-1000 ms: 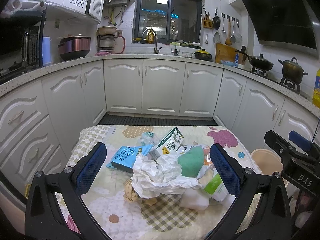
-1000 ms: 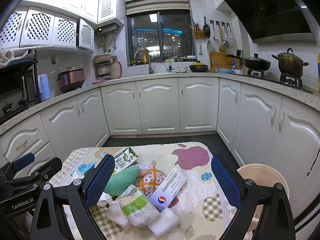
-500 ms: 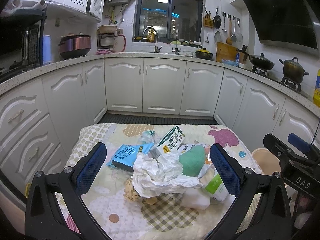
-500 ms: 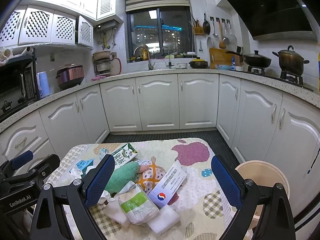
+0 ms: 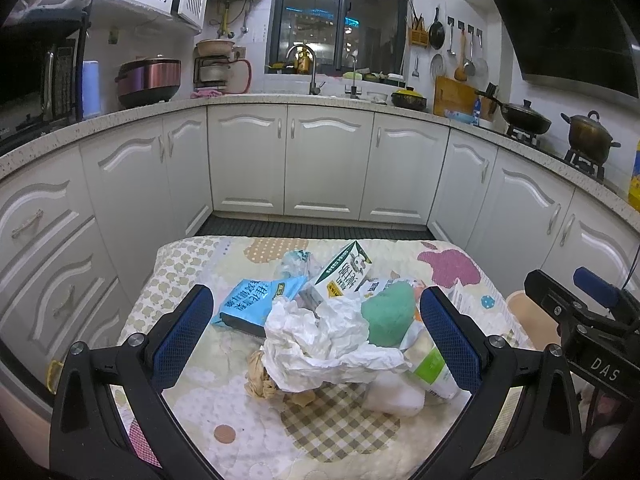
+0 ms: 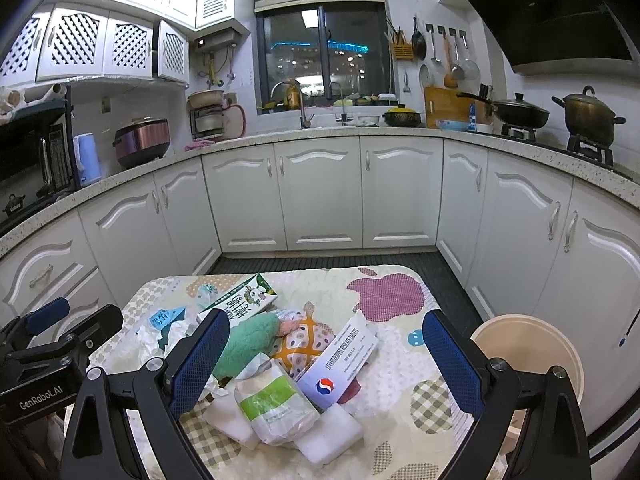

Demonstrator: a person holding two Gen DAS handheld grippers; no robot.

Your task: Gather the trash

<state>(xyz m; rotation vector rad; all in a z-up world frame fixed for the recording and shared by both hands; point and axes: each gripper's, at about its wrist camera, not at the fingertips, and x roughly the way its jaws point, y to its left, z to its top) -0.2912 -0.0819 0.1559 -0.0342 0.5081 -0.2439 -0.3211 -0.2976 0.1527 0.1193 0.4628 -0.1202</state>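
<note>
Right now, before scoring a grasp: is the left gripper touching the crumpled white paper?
Apart. The left wrist view shows the left gripper wide open, both fingers clear of the crumpled white paper.

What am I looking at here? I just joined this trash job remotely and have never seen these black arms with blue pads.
There is no robot: a person holds one two-finger claw in each hand, and each claw carries a fisheye camera looking forward between its fingers. One picture is from the left claw, the other from the right claw. Both are open and hold nothing.

On the patterned tablecloth lies a heap of trash: crumpled white paper, a blue packet, a milk carton, a green cloth, a white tablet box and a green-labelled packet. A beige bin stands beside the table on the right.
</note>
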